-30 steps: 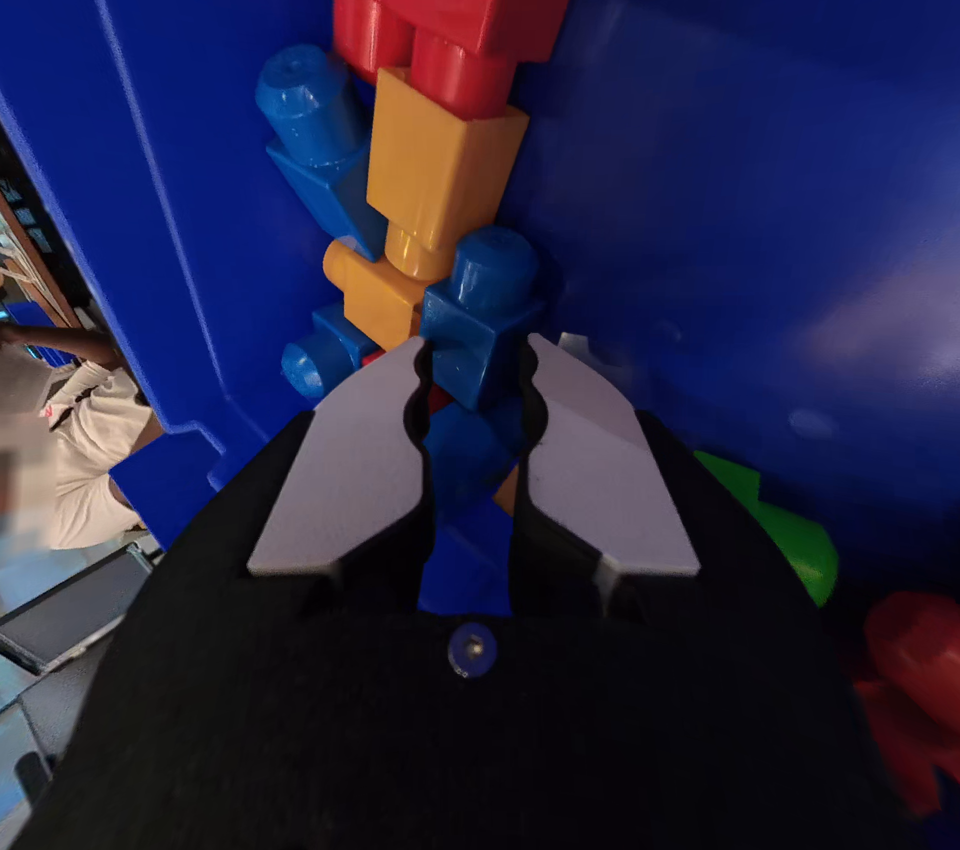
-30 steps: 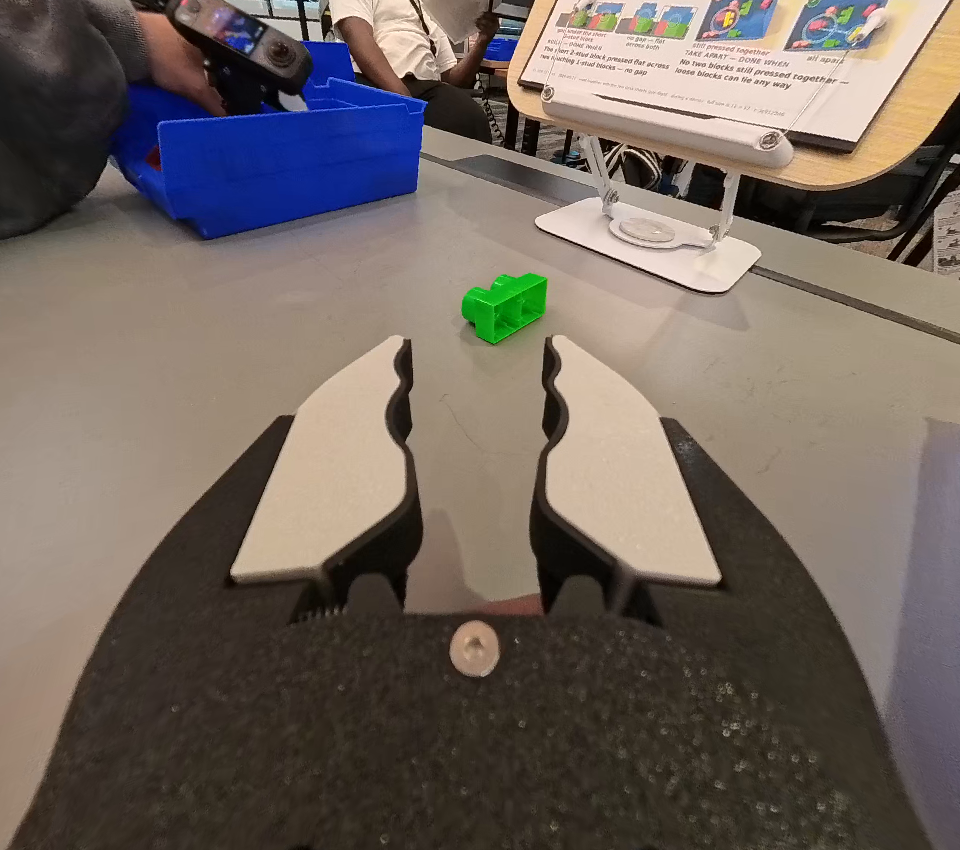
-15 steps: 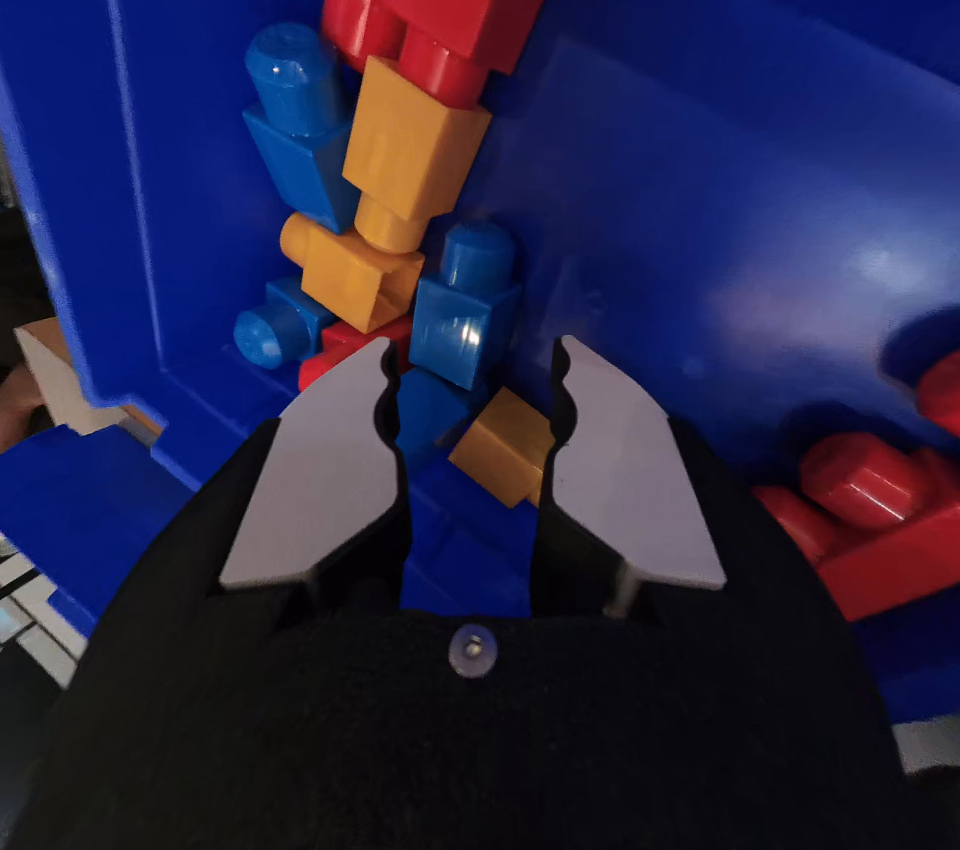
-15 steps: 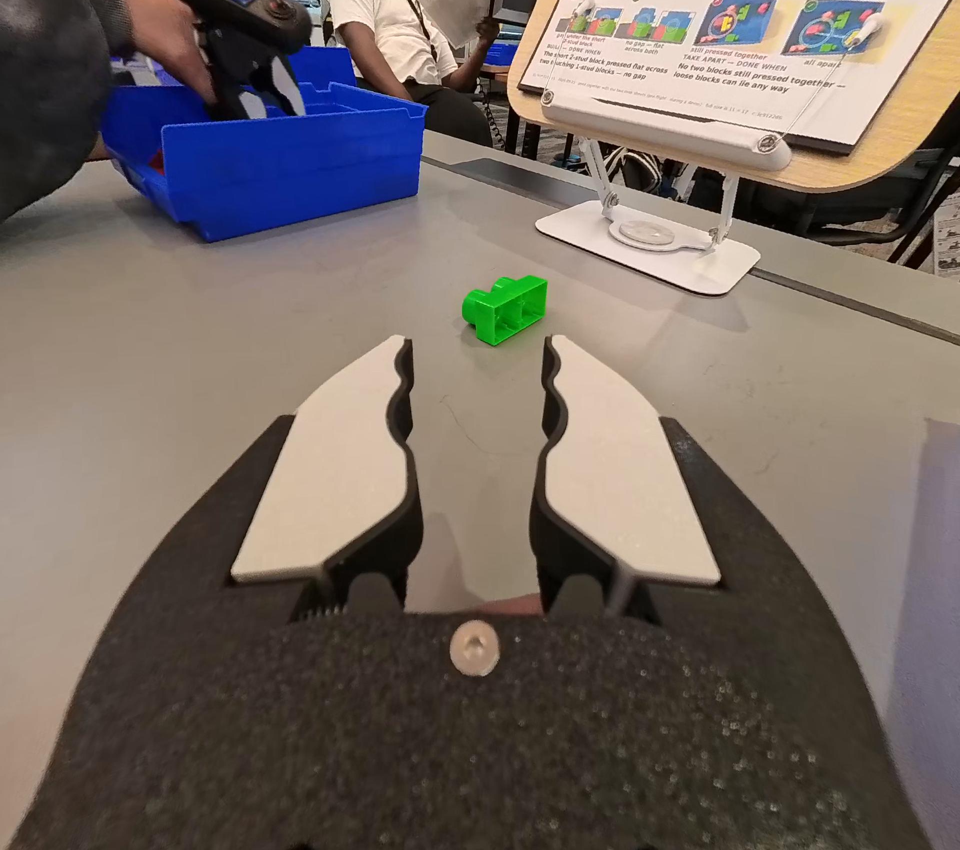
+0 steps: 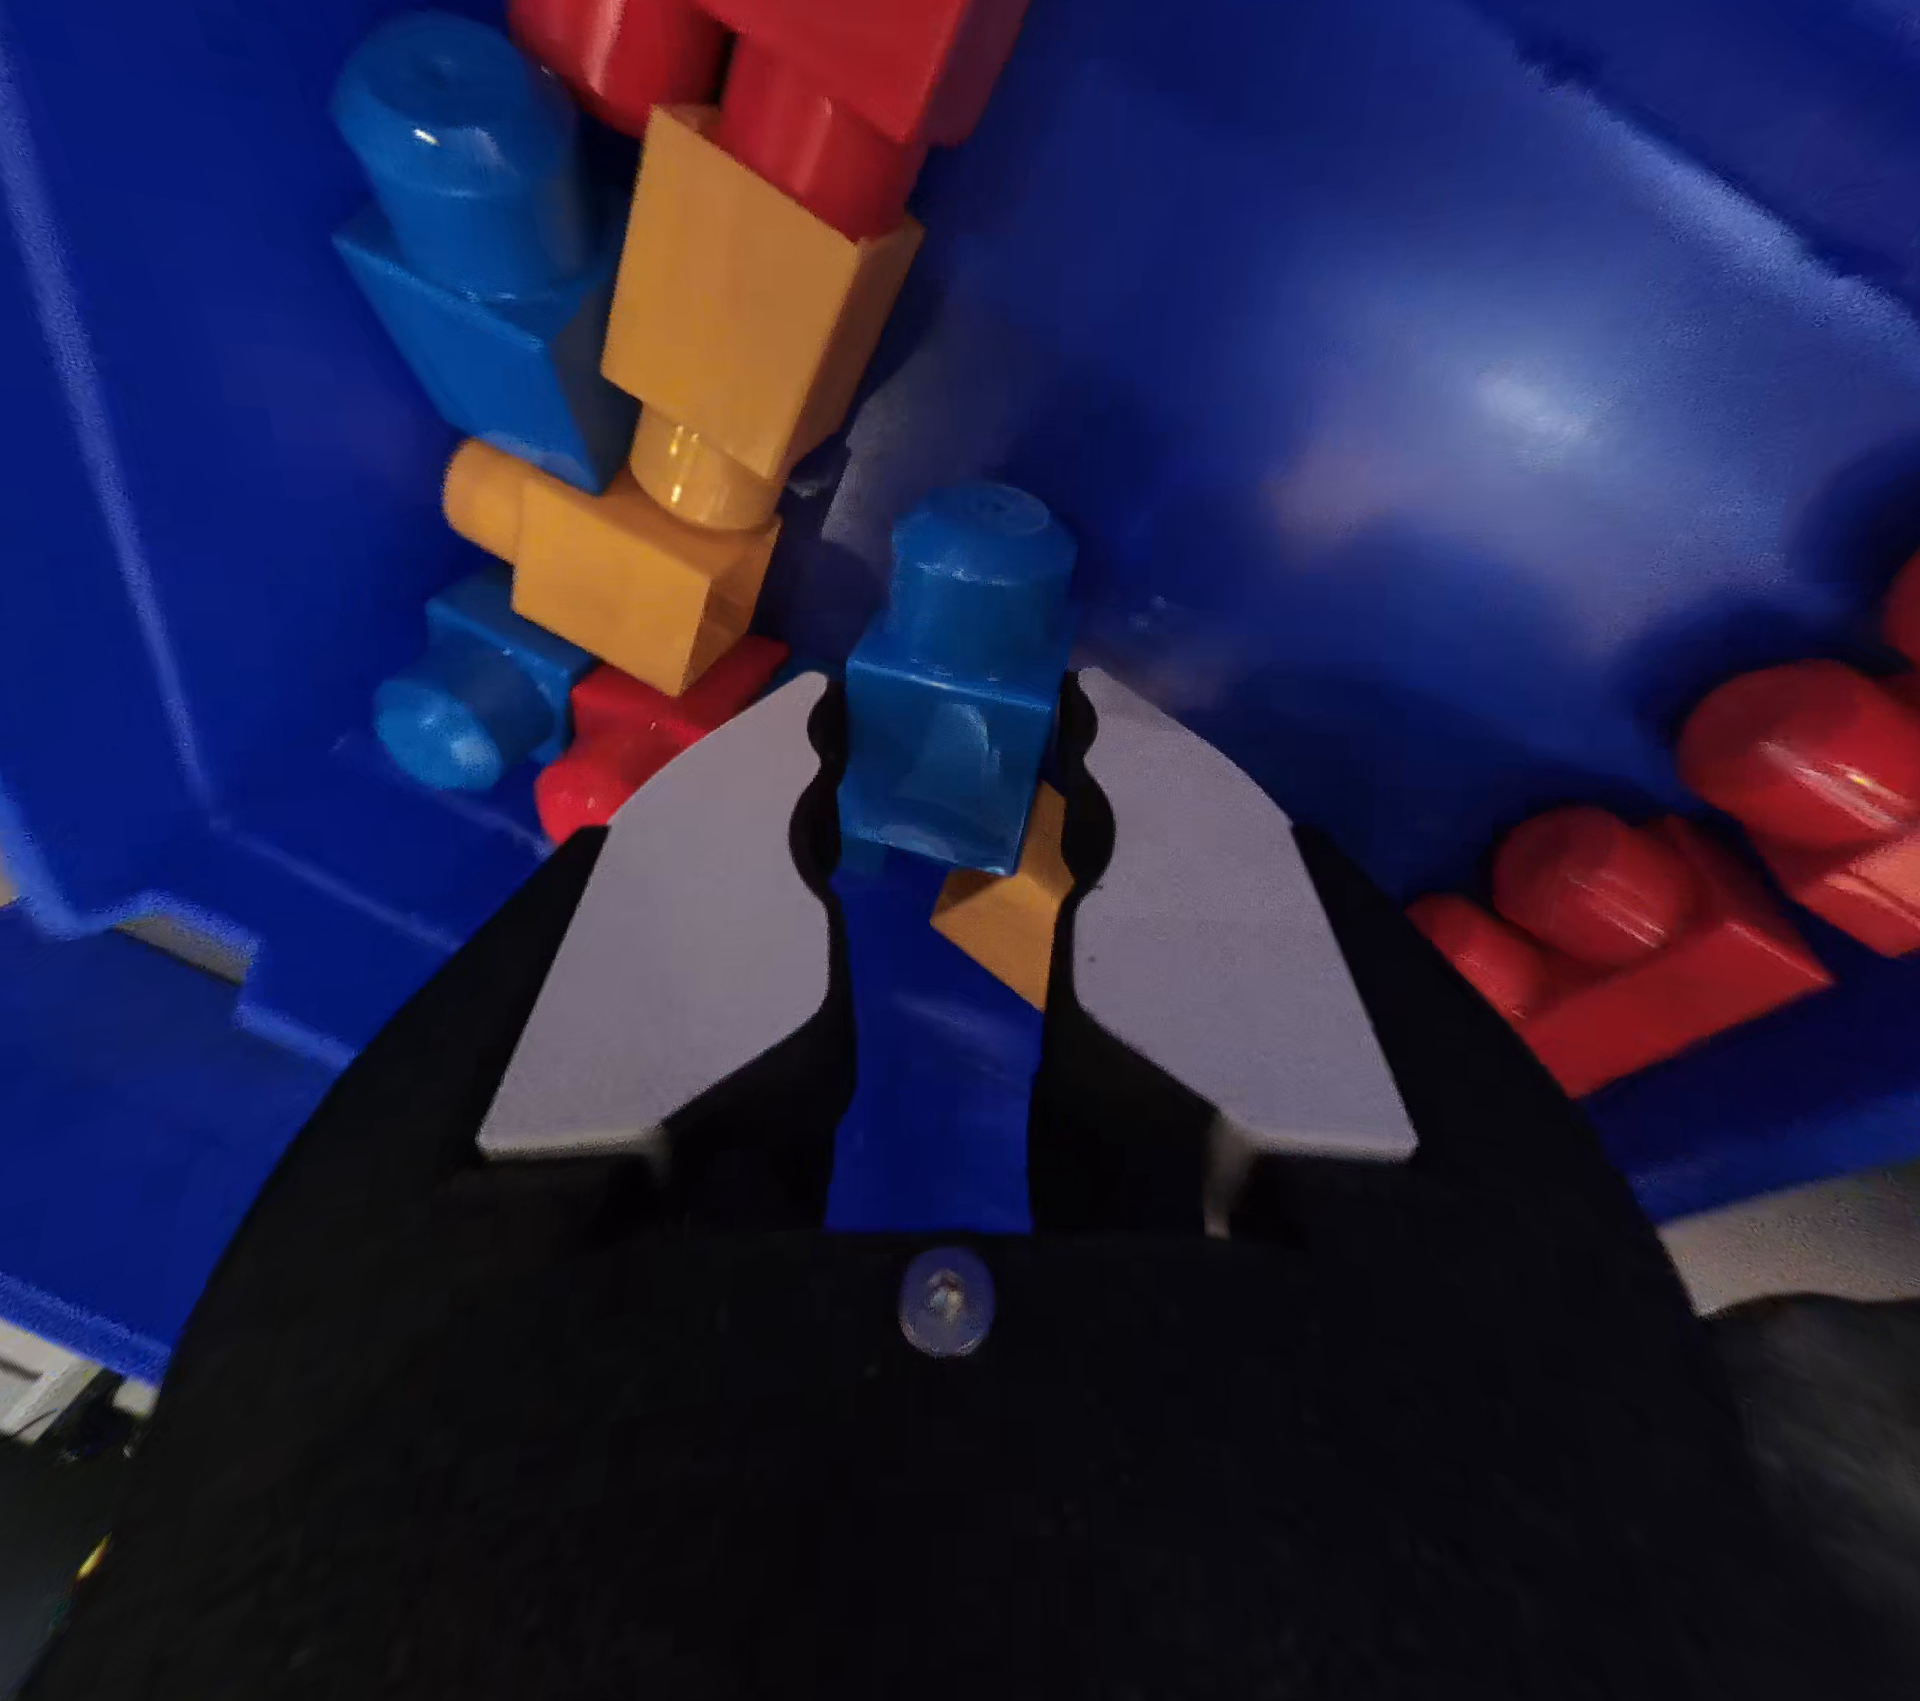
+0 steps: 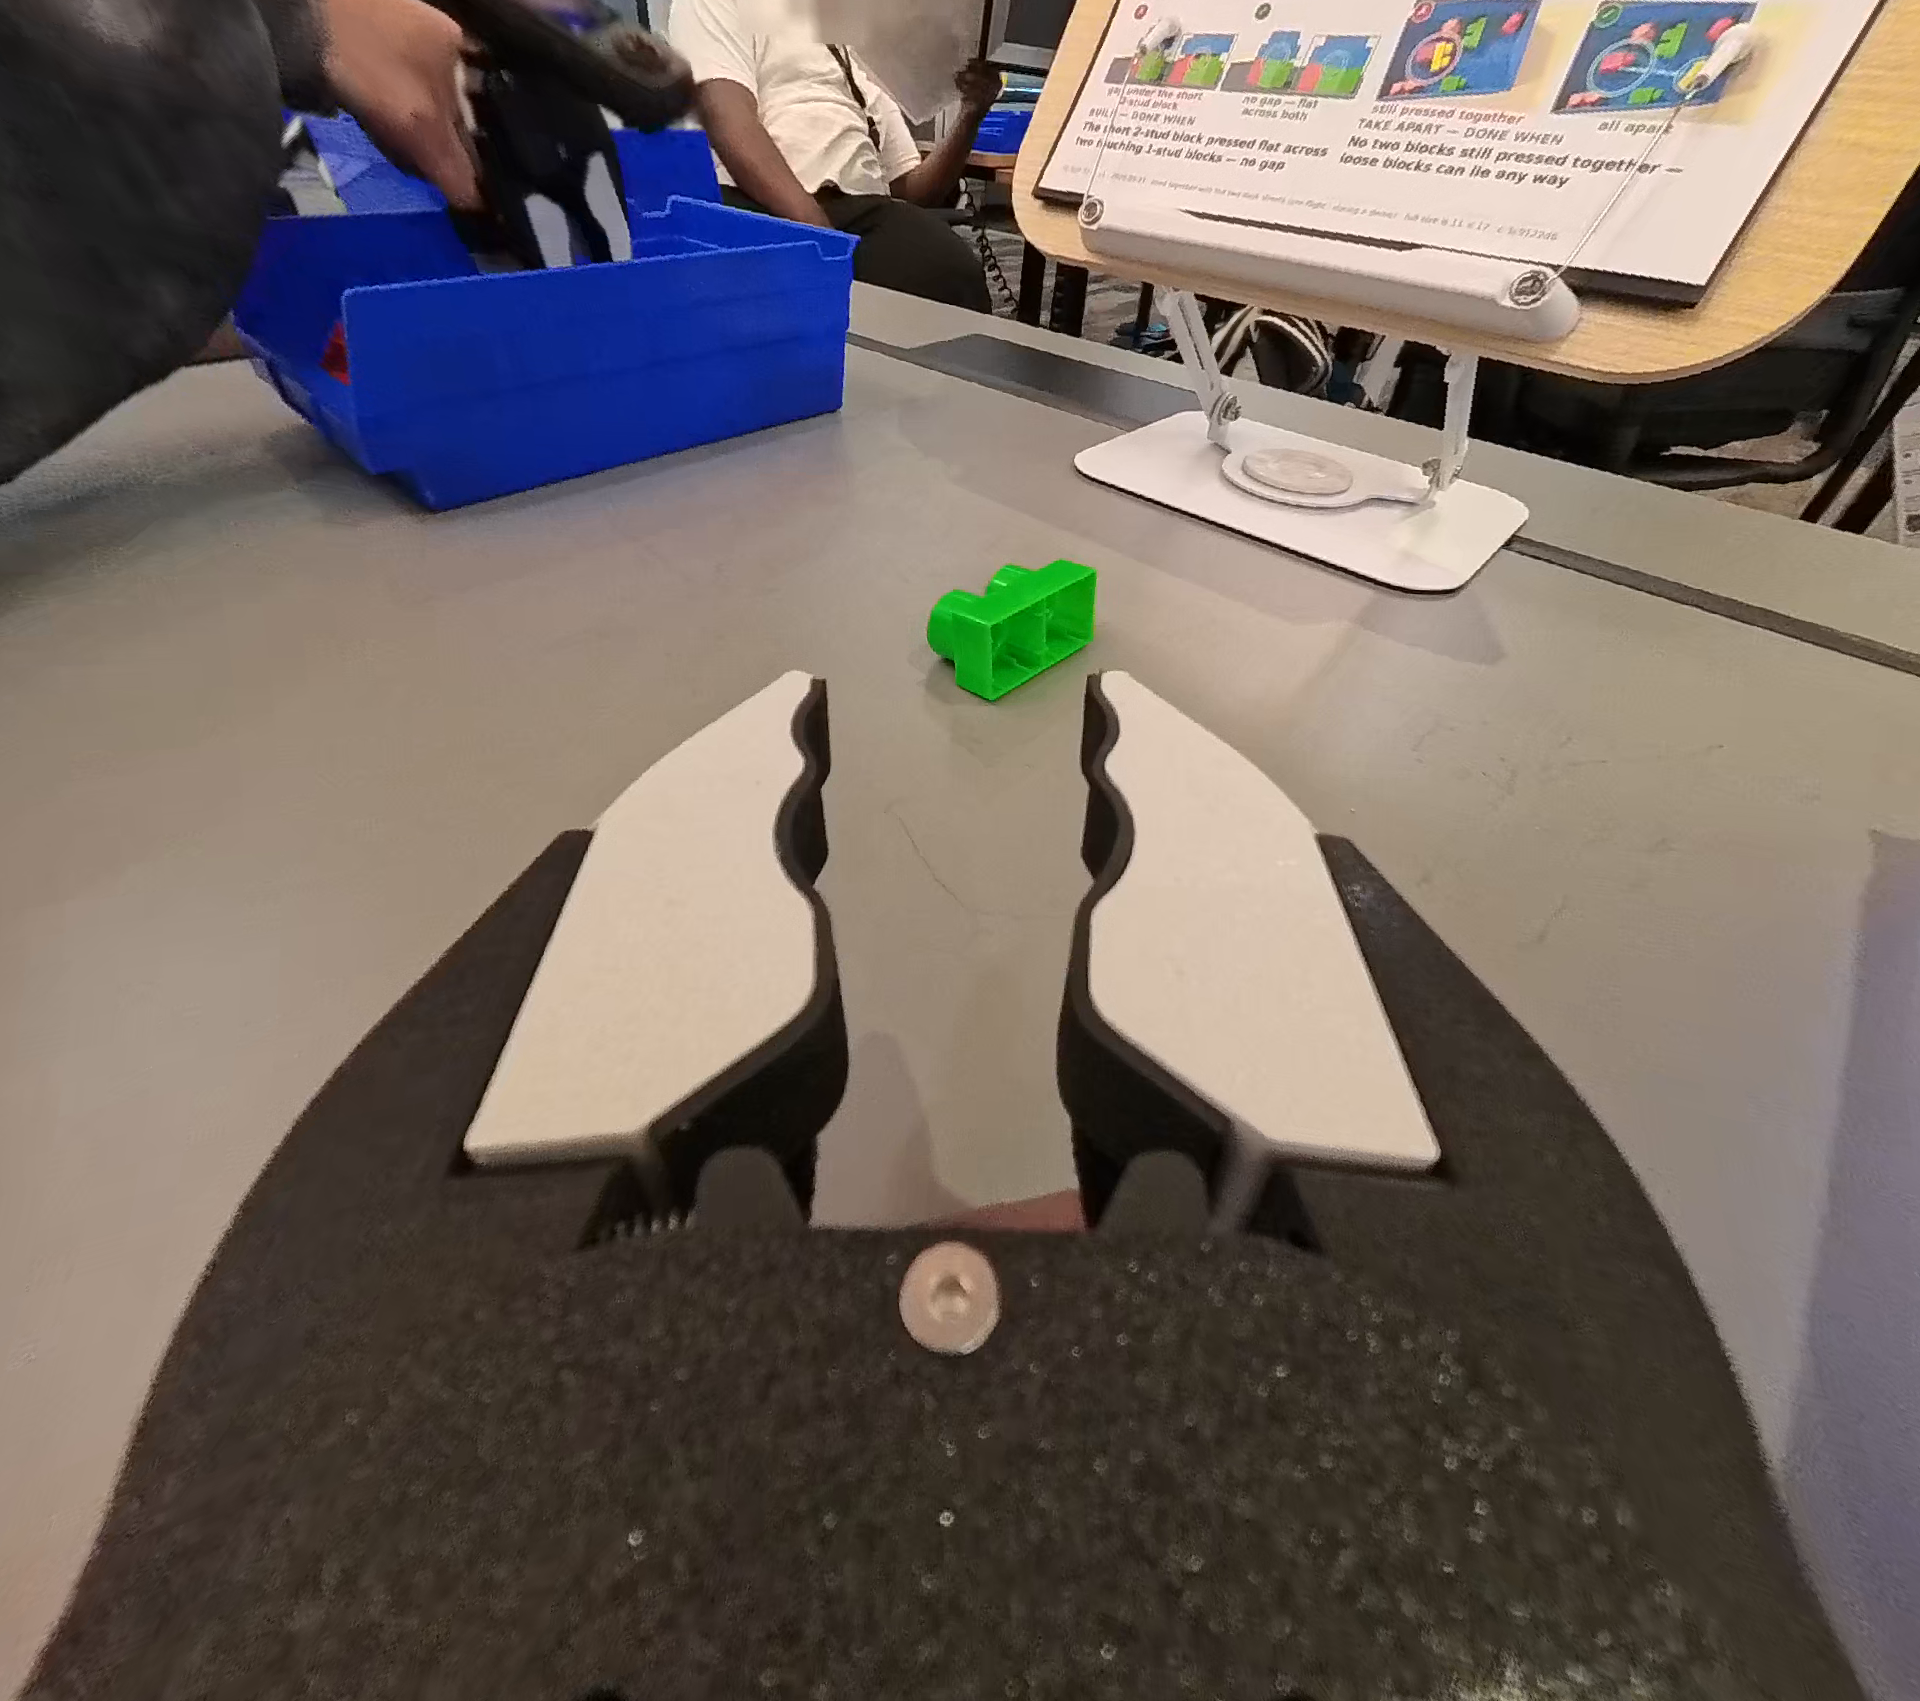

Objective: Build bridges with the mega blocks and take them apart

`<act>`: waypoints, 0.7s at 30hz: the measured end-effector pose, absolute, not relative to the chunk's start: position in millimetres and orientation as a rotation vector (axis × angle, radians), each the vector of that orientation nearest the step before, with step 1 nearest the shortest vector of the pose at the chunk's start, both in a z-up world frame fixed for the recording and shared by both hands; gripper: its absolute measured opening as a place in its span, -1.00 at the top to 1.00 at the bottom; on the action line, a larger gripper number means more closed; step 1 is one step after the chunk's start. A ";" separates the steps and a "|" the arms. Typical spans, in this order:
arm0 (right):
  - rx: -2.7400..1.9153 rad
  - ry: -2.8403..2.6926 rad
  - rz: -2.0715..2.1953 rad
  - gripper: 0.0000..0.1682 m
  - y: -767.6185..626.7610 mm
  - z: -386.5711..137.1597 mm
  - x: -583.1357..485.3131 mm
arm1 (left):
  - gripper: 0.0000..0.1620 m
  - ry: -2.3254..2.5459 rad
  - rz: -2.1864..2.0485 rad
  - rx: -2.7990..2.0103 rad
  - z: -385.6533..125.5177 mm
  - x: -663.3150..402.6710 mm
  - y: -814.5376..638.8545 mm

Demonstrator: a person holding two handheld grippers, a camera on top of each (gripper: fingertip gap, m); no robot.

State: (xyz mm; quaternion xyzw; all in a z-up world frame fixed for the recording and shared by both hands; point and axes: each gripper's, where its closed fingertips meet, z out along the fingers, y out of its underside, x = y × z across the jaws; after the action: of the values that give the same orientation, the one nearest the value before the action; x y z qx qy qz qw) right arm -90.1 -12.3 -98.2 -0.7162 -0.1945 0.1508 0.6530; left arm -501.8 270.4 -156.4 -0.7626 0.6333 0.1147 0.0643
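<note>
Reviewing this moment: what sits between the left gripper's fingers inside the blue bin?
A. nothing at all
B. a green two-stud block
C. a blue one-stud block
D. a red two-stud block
C: in the left wrist view the left gripper has its fingers closed against both sides of the blue one-stud block in the blue bin; the green block lies out on the table.
</note>
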 end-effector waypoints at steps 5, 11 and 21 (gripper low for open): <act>-1.627 -0.442 0.343 0.45 -12.1 -98.4 -90.2 | 0.52 1.782 0.247 -2.148 -82.6 -457.5 238.4; -1.623 -0.442 0.338 0.45 -12.4 -98.0 -90.2 | 0.52 1.543 0.038 -2.223 -70.5 -351.4 151.4; -1.612 -0.461 0.320 0.44 -14.2 -97.5 -92.4 | 0.52 1.688 0.021 -2.470 -181.5 -269.8 65.3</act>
State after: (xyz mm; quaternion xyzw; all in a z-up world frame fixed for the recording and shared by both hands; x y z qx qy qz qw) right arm -92.4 -14.2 -97.5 -0.7117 -0.2034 0.1413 0.6574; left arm -269.8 65.3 -181.5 -0.8233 0.5626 0.0069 0.0747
